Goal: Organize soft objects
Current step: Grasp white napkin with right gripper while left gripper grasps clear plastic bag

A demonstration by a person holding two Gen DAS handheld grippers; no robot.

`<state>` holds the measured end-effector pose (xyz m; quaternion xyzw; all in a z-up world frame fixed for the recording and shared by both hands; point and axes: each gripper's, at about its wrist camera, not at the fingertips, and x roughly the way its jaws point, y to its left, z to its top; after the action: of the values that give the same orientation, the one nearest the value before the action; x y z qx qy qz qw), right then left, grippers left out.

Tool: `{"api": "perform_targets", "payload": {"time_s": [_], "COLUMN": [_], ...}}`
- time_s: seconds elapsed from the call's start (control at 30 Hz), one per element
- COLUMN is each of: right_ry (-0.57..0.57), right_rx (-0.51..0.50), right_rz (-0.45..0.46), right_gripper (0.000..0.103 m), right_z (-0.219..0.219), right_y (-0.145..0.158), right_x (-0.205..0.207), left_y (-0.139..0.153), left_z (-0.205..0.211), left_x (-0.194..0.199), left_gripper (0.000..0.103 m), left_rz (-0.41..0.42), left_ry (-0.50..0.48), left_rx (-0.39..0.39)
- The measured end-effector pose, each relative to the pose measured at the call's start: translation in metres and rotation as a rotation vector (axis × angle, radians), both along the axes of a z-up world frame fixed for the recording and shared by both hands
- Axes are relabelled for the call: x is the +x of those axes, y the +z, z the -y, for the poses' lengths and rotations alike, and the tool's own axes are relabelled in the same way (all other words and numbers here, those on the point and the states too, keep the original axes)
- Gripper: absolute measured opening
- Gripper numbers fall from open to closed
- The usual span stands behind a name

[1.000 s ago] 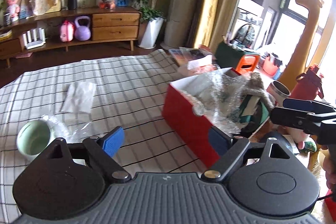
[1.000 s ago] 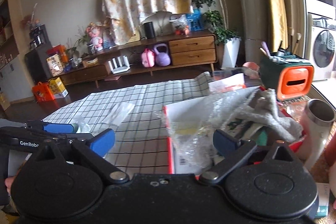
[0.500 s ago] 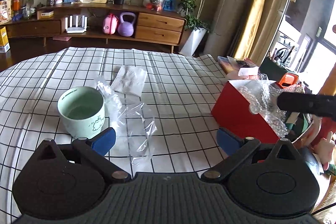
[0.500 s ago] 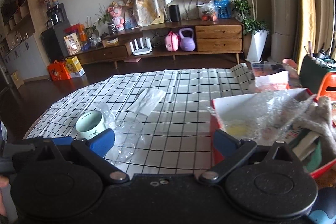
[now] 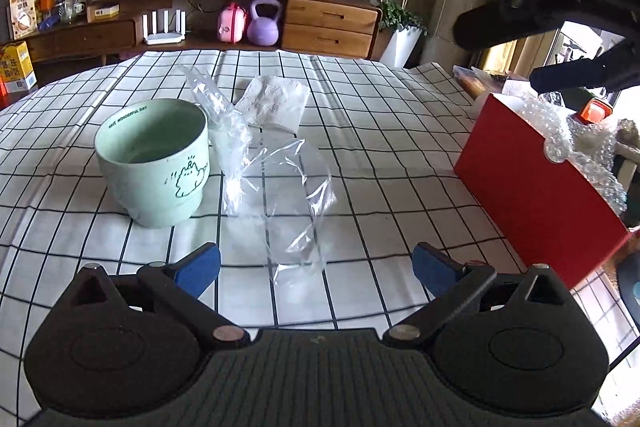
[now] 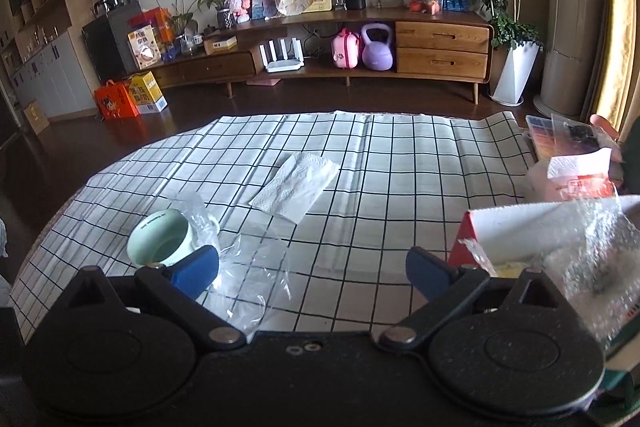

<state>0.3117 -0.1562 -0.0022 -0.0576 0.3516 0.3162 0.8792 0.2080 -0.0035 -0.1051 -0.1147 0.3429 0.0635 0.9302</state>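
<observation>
A clear plastic bag lies crumpled on the checked tablecloth, right of a pale green cup. A white paper napkin lies flat behind them. My left gripper is open and empty, just in front of the bag. My right gripper is open and empty above the cloth; part of it shows at the upper right of the left wrist view. The bag, cup and napkin also show in the right wrist view.
A red box stuffed with bubble wrap stands at the table's right edge; it also shows in the right wrist view. Packets lie behind it. A wooden sideboard stands beyond the table.
Both grippers have swung left, away from the red box and toward the cup, bag and napkin. The left gripper has come close to the plastic bag. Both stayed open.
</observation>
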Motion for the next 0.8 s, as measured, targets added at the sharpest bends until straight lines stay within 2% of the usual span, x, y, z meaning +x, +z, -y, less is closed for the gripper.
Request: {"api": "perform_targets", "payload": {"time_s": [0.53,0.67,0.8], "right_ry": [0.051,0.055,0.061], "right_rx": [-0.065,-0.088,-0.102], "right_rz": [-0.036,-0.034,-0.082], "right_gripper": [0.098,0.098,0.098], "right_z": [-0.093,-0.117,-0.137], "right_y": [-0.032,-0.048,-0.073], "right_x": [0.081,0.100,0.119], "left_y": [-0.030,-0.034,-0.037], "left_z": [-0.016,-0.023,-0.028], "left_x": [0.050,0.055,0.060], "left_gripper": [0.102,0.102,0.102], "left_rz": [-0.003,0.011,0.033], "left_ry": [0.029,0.029,0.029], "left_rx": [-0.010,-0.030,-0.029]}}
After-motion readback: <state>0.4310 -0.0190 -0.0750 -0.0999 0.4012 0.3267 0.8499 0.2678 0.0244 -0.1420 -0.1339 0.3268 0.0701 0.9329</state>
